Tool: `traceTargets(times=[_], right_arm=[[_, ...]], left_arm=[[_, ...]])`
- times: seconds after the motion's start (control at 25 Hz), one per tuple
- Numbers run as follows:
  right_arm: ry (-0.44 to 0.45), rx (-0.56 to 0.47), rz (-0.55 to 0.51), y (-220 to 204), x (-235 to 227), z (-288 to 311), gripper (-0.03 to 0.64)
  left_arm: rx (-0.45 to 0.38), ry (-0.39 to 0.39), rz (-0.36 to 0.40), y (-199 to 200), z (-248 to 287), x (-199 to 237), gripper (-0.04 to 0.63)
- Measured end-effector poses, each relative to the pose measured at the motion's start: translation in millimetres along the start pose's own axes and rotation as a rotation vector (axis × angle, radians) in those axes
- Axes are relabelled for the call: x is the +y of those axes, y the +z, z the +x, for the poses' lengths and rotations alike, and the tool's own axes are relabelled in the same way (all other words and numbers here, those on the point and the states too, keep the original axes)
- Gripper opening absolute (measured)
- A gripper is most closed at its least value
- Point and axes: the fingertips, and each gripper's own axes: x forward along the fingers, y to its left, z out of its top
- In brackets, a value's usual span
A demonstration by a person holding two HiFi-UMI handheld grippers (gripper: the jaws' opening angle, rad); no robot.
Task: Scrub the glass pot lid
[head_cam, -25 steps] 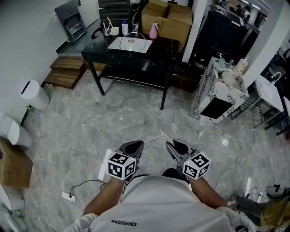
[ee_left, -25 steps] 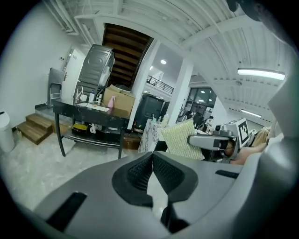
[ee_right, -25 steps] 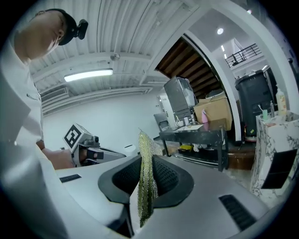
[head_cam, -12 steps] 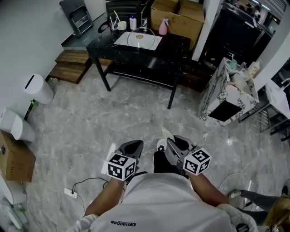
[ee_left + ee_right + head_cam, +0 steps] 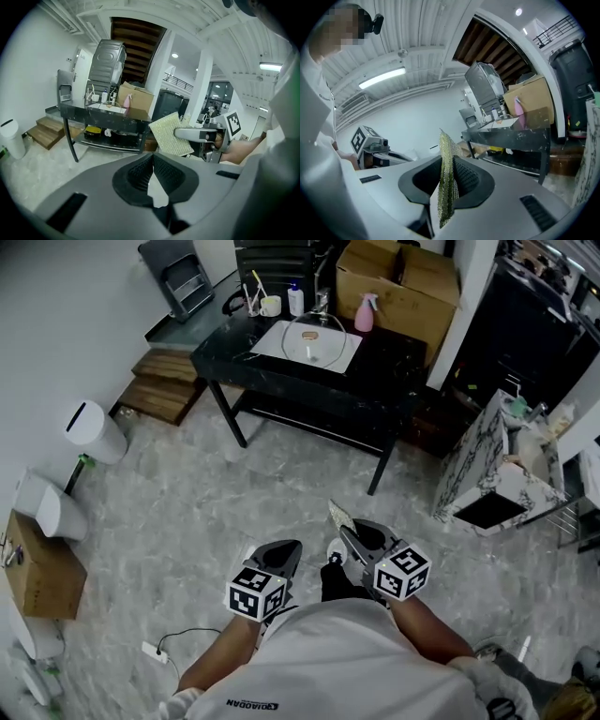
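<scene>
The glass pot lid (image 5: pixel 312 340) lies on a white mat (image 5: pixel 281 338) on the black table (image 5: pixel 375 371) at the far side of the room, well away from both grippers. Both grippers are held low, close to my body, over the marble floor. My left gripper (image 5: pixel 281 551) (image 5: pixel 152 161) is shut with nothing between its jaws. My right gripper (image 5: pixel 350 533) (image 5: pixel 447 164) is shut on a yellow-green mesh scrubbing pad (image 5: pixel 339 516) (image 5: pixel 446 183), which sticks up edge-on between the jaws. In the left gripper view the pad (image 5: pixel 168 136) shows broadside in the right gripper.
Cardboard boxes (image 5: pixel 398 273), a pink spray bottle (image 5: pixel 366 311) and cups stand at the table's back. Wooden steps (image 5: pixel 164 395) and a white bin (image 5: pixel 91 432) are at the left, a marble-patterned cabinet (image 5: pixel 492 479) at the right. A power strip (image 5: pixel 155 652) with its cable lies on the floor.
The table and lid have slid lower and look larger in the head view, so I have come closer to it. Both grippers keep their hold and position by my body.
</scene>
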Motion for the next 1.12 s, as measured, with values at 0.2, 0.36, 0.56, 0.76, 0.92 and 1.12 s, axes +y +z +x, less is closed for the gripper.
traceTargets(times=[0.2,0.36,0.56,0.76,0.92,1.12], right_arm=[[0.027,-0.031,-0.031,75.5,-85.7,59.9,0.074],[0.023,-0.042,-0.05,120.2,-151.2,93.5,0.074],[0.015,-0.062,-0.033,147.9,-207.0,118.4,0.074],[-0.012,-0.067,-0.003,151.3,-241.2,127.2,0.074],[-0.041,-0.056,0.004,155.5,-266.5,134.8,0.074],[-0.126,-0.075,0.016,167.5,-309.2,141.3,0.074]], left_arm=[[-0.028,0.025,0.018,88.2,78.7,56.3,0.015],[-0.044,0.057,0.043,152.0,131.7,96.9,0.015],[-0.018,0.063,0.055,190.0,180.4,123.1,0.015],[0.002,0.051,0.047,206.1,213.5,140.2,0.015],[0.004,0.025,0.006,219.6,240.9,155.1,0.015],[0.028,-0.047,0.061,240.2,288.9,167.5,0.015]])
